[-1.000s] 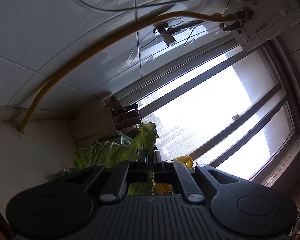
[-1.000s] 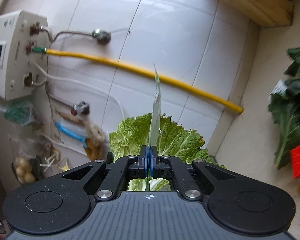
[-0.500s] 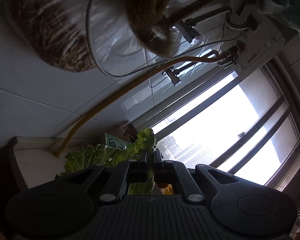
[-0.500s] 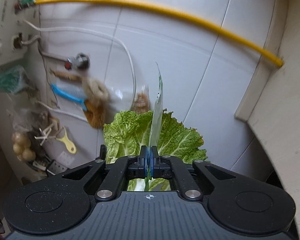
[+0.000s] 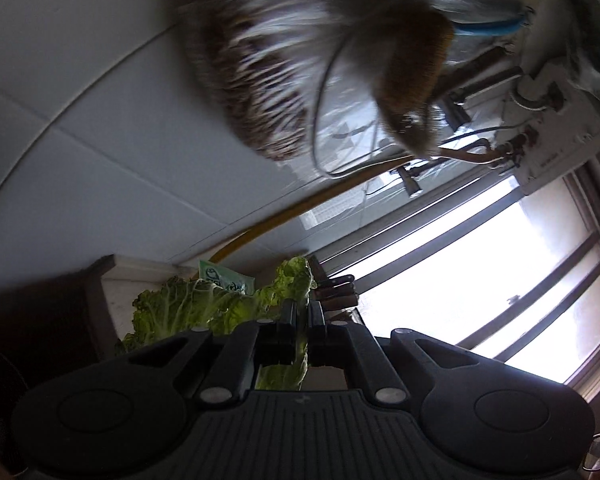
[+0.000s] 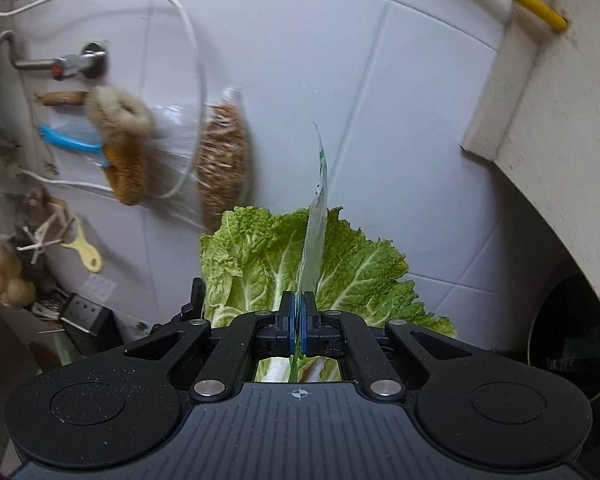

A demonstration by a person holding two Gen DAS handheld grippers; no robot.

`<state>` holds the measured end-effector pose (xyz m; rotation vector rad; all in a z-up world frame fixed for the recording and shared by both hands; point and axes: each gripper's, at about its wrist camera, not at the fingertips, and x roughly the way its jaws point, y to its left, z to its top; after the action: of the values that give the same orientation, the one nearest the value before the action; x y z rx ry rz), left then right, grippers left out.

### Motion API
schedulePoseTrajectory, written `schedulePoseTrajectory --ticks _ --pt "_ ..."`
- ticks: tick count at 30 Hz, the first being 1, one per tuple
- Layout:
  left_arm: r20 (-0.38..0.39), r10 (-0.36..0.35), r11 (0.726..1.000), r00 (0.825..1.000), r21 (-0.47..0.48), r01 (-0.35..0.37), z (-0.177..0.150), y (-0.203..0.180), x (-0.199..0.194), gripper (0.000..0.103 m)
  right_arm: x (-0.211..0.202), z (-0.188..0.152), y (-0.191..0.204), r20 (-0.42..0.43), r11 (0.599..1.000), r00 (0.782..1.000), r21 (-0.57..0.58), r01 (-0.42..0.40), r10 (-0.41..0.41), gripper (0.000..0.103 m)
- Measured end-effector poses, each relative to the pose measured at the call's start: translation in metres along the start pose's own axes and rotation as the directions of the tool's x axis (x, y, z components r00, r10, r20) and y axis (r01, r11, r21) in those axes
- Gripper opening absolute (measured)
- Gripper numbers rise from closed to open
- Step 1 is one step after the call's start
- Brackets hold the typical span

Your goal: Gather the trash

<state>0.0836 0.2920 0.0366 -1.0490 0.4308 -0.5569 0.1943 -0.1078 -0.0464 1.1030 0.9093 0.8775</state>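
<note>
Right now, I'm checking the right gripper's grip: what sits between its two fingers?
In the right wrist view, the right gripper is shut on a thin plastic wrapper standing edge-on between the blue pads; the cabbage leaf lies behind, not between them.

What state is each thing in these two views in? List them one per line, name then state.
Left tongs: shut on leaf.
Right tongs: shut on wrapper.
Leaf: held up off any surface, spread wide, green with a browned edge.
Wrapper: held edge-on, standing upright from the pads.
Brush: hanging on the wall.
Peeler: hanging on the wall.
Bin: open, dark inside.
</note>
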Motion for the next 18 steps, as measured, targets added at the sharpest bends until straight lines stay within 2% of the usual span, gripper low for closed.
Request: schedulePoseTrajectory --ticks 8,13,18 --pt "-0.063 0.059 0.994 0.996 -0.085 -0.064 -0.004 0.048 0.007 0.003 0.025 -0.011 -0.037 -0.039 0.991 0.991 0.047 0.128 -0.126 0.005" --pt "-0.115 0.120 0.982 0.986 -0.135 -0.135 -0.011 0.085 0.016 0.003 0.043 -0.016 -0.061 -0.076 0.976 0.977 0.066 0.205 -0.200 0.005" --pt "-0.153 0.179 0.962 0.972 -0.181 -0.205 -0.016 0.119 0.021 0.003 0.061 -0.019 -0.085 -0.112 0.954 0.952 0.068 0.293 -0.285 0.006"
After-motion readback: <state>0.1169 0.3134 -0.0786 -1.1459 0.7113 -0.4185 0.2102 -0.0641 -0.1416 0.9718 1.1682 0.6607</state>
